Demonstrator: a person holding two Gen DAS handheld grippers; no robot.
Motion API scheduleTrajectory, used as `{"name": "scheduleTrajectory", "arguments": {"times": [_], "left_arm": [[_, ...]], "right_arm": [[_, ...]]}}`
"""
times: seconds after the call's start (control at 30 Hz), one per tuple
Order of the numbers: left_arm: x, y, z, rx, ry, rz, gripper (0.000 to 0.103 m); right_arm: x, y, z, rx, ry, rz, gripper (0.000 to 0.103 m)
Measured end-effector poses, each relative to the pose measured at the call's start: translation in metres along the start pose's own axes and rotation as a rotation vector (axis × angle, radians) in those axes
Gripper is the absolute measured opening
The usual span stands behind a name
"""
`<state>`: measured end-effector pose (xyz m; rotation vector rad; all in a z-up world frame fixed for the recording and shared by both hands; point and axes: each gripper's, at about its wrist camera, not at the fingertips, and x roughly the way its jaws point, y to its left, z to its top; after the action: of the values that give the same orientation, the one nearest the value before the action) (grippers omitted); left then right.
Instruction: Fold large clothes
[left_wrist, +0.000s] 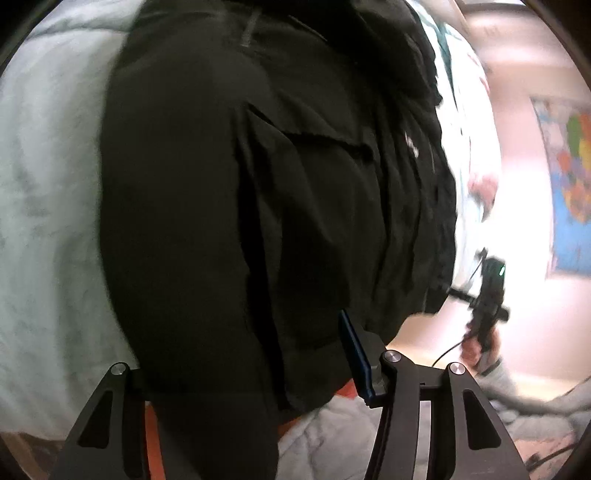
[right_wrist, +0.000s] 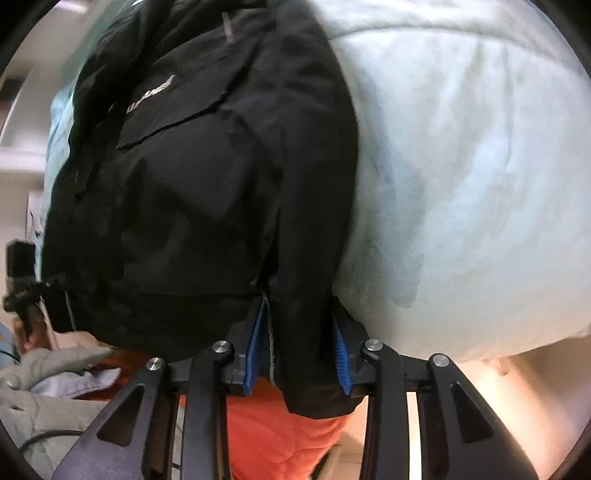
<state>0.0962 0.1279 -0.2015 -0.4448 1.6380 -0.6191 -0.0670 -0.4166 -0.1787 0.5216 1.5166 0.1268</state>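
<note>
A large black jacket (left_wrist: 229, 192) hangs in the air over a pale green bedcover (left_wrist: 44, 206). My left gripper (left_wrist: 258, 354) is shut on the jacket's lower edge; cloth hides its left finger, and the right blue pad (left_wrist: 356, 354) shows beside the fabric. In the right wrist view the same jacket (right_wrist: 192, 192) has white lettering on the chest. My right gripper (right_wrist: 299, 343) is shut on a jacket sleeve or edge, held between its two blue pads (right_wrist: 341, 350). The right gripper also shows in the left wrist view (left_wrist: 487, 295), at the jacket's far side.
Orange quilted cloth (right_wrist: 280, 435) and grey-blue garments (right_wrist: 51, 384) lie below the jacket. The bedcover (right_wrist: 472, 177) fills the right side. A colourful map poster (left_wrist: 572, 177) hangs on the pink wall. A cable (left_wrist: 447, 350) trails near the other gripper.
</note>
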Motion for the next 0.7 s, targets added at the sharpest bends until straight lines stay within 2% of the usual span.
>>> {"name": "scheduleTrajectory", "arguments": {"times": [0.03,0.07,0.1,0.27,0.43,0.6,0.7], "left_arm": [[-0.007,0.001,0.002,-0.003,-0.010,0.001,0.018],[-0.018,0.004,0.006,-0.004,-0.017,0.010,0.010],[-0.024,0.001,0.009,-0.006,-0.031,0.004,0.010],[-0.072,-0.016,0.035,0.019,-0.159,-0.087,0.010],[-0.112,-0.038,0.062,0.038,-0.248,-0.162,0.010],[-0.155,-0.068,0.089,0.124,-0.313,-0.206,0.011],[-0.179,-0.085,0.116,0.165,-0.363,-0.202,0.011]], "right_arm": [[-0.002,0.001,0.001,0.003,-0.008,0.008,0.035],[-0.011,0.007,0.002,-0.020,-0.040,0.019,0.025],[-0.022,0.014,0.004,-0.041,-0.072,0.026,0.018],[-0.067,0.042,0.024,-0.084,-0.186,0.094,0.018],[-0.116,0.082,0.058,-0.162,-0.306,0.179,0.018],[-0.167,0.116,0.101,-0.183,-0.461,0.262,0.018],[-0.188,0.128,0.131,-0.179,-0.530,0.285,0.018]]}}
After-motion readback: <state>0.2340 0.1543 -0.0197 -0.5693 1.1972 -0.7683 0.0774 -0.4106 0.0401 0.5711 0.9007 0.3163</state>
